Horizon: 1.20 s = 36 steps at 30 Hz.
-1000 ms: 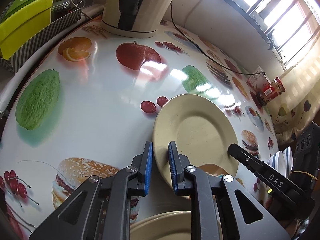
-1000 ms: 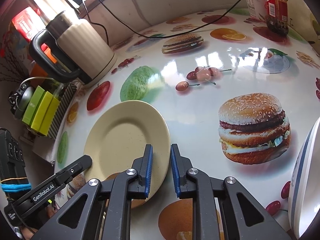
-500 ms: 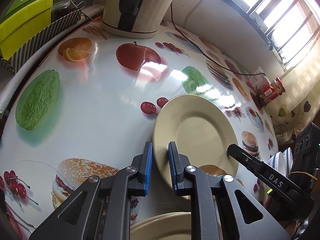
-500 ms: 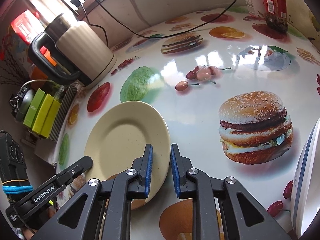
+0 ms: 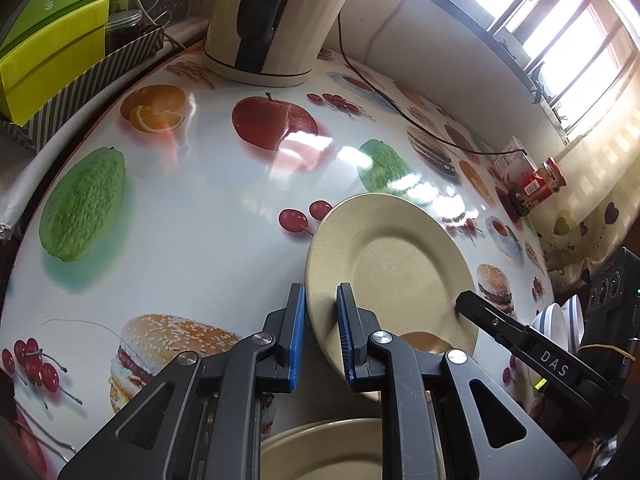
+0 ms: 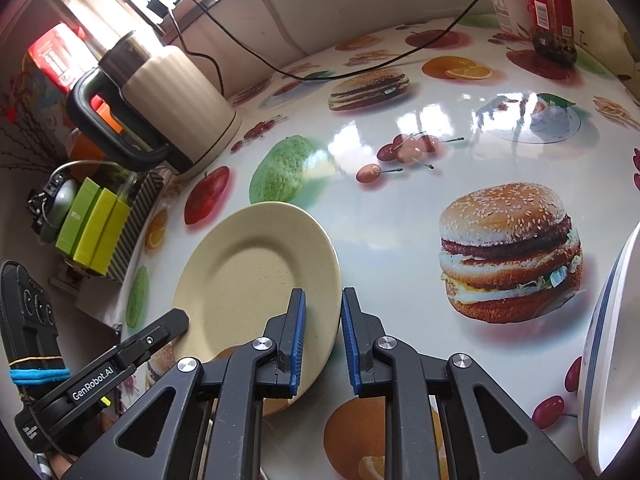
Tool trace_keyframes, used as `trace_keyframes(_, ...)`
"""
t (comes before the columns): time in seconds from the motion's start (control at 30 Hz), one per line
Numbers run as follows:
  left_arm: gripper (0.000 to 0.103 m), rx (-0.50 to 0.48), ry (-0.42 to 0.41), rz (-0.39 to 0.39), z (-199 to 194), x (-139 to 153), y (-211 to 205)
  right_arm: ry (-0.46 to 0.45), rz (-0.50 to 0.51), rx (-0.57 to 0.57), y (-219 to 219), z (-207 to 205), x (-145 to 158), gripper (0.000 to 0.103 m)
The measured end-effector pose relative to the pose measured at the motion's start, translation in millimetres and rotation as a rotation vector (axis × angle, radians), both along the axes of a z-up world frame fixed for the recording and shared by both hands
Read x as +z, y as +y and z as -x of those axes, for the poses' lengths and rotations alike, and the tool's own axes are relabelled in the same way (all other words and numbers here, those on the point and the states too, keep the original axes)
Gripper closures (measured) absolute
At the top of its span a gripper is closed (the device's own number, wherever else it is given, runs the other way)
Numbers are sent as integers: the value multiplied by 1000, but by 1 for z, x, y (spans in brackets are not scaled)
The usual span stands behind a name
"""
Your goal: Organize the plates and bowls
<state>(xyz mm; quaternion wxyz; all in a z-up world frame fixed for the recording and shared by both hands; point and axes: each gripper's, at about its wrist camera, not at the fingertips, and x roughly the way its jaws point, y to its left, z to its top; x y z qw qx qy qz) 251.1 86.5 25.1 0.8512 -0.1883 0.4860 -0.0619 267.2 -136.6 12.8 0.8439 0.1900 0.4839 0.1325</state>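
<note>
A beige plate (image 5: 400,264) hangs a little above the printed tablecloth, gripped from both sides. My left gripper (image 5: 322,292) is shut on its left rim, the blue pads either side of the edge. My right gripper (image 6: 323,296) is shut on the opposite rim of the same plate (image 6: 256,272). Each gripper shows in the other's view: the right one (image 5: 466,300) at the plate's far rim, the left one (image 6: 178,320) likewise. A second beige plate (image 5: 332,452) lies below my left gripper. White bowls with blue rims (image 6: 612,340) stand stacked at the right edge, also visible in the left wrist view (image 5: 560,320).
A cream electric kettle (image 5: 276,20) stands at the back of the table, with its black cable (image 6: 360,74) trailing along the wall. A red-labelled jar (image 6: 552,8) and a carton sit in the far corner. Green boxes in a striped holder (image 5: 52,52) line the left edge.
</note>
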Motion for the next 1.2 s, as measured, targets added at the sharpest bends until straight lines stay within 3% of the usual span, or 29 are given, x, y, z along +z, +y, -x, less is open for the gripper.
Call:
trace_keyframes(0.73,86,22,-73,-5,44,36,12,-65,-42,49,5,38,37,85)
trace_keyframes(1.2,86,44,-86,-11,92,40,18,-88,-54,87,11,82,44,85)
